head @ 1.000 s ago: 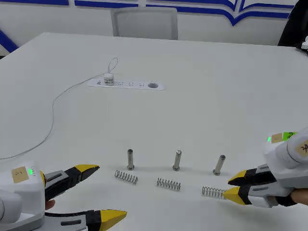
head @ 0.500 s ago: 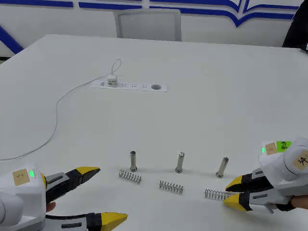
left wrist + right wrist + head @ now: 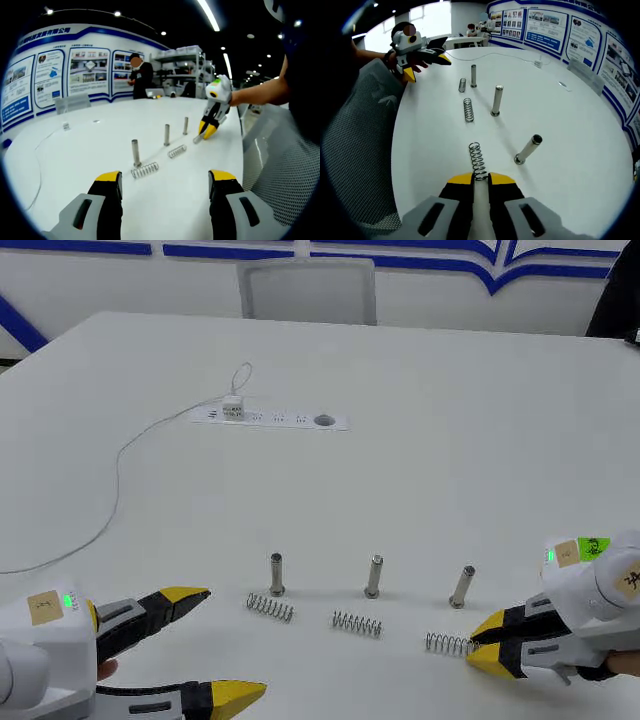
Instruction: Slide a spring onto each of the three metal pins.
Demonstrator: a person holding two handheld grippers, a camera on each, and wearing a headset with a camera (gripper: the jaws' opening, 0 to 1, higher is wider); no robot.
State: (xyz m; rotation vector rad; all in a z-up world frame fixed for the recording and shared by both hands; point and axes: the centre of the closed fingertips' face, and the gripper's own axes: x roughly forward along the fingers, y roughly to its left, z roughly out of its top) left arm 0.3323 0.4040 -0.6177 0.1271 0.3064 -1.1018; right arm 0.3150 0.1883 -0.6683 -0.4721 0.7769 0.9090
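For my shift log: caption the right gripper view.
Right gripper shut on the nearest spring, three pins standing beyond.

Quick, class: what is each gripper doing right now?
Left gripper: open, holding nothing.
Right gripper: jaws shut on one end of the small coiled metal spring.

I see a white table [image 3: 450, 440] with three metal pins standing on it in a row: left pin [image 3: 276, 573], middle pin [image 3: 374, 576], right pin [image 3: 462, 585]. Just in front of each lies a spring: left spring [image 3: 270, 607], middle spring [image 3: 357, 624], right spring [image 3: 446, 644]. Farther back lies a white power strip [image 3: 270, 419] with a plug [image 3: 233, 408] in it, its cable [image 3: 117, 475] trailing left.
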